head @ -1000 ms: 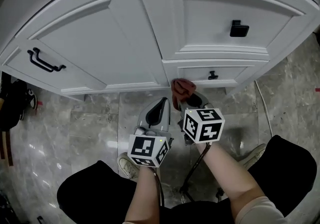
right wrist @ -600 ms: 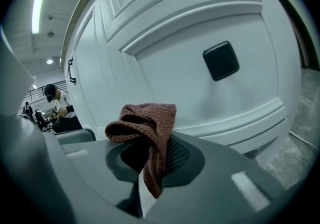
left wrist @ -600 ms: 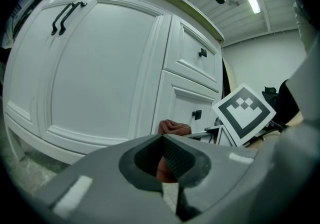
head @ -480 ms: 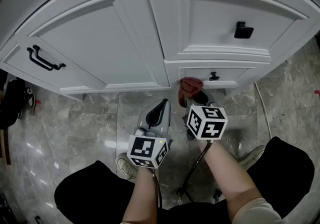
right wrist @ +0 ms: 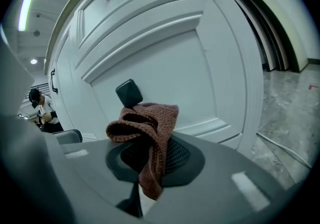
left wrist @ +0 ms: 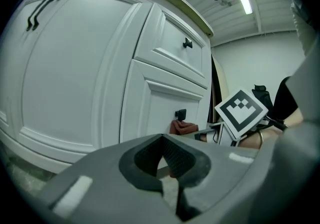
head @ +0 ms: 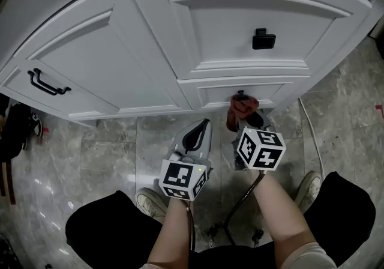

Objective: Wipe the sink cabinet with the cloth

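No readable text, labels, brands, numbers or signs anywhere in view.

Cabinet [head: 150,39]: one. Black fittings on it, three: one bar handle [head: 48,82], upper knob [head: 263,39], lower knob [right wrist: 129,93]. Cloth [head: 242,105]: one. Grippers, two: left gripper [head: 201,125], right gripper [head: 246,120]. Shoes, two: left shoe [head: 150,202], right shoe [head: 309,185].

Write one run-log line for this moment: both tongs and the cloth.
right tongs: shut on brown cloth | position: by black knob of lower drawer | left tongs: shut, empty
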Demonstrator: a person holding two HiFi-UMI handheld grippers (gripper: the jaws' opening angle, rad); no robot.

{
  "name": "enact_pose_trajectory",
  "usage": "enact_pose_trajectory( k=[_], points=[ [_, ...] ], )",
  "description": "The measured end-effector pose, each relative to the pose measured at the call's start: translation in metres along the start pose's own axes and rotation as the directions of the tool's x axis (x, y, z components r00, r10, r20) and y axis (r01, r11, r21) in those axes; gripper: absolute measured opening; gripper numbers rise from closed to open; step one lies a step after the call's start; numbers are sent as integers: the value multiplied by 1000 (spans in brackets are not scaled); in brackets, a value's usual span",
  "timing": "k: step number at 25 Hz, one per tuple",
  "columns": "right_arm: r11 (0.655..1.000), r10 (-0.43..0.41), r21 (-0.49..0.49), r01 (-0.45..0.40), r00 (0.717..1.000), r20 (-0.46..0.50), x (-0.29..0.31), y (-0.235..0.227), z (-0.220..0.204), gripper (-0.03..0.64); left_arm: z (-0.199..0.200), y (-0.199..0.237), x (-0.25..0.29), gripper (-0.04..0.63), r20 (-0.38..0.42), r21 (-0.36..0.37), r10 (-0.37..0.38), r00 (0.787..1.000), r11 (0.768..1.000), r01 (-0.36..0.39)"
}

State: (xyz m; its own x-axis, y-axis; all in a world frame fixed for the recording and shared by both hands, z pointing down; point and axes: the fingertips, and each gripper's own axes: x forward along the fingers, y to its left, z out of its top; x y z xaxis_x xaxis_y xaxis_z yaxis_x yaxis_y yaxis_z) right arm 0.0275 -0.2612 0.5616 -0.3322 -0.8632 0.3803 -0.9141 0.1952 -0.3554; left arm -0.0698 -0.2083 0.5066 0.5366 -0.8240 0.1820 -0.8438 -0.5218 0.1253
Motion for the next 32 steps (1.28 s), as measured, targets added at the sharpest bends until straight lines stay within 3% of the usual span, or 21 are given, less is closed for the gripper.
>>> enact_pose_trajectory(
  k=[16, 22, 26, 32],
  points=[
    [988, -155, -24, 156, 987, 33, -33, -93, 20, 80, 2, -64, 62, 0, -3, 8, -105, 994, 994, 105],
    [964, -262, 43, 261, 965, 7, -47, -128, 17, 78, 6, -79, 67, 0, -4, 31, -135, 991, 990, 135],
    [971, -236, 36, 235, 971, 44, -67, -113, 38, 78, 30, -72, 54, 0, 33, 12, -97, 995, 995, 97],
    [990, -137, -26, 142, 980, 143, -117, -57, 84, 78, 88, -71, 7, 0, 138, -22, -32, 990, 999, 35]
  ],
)
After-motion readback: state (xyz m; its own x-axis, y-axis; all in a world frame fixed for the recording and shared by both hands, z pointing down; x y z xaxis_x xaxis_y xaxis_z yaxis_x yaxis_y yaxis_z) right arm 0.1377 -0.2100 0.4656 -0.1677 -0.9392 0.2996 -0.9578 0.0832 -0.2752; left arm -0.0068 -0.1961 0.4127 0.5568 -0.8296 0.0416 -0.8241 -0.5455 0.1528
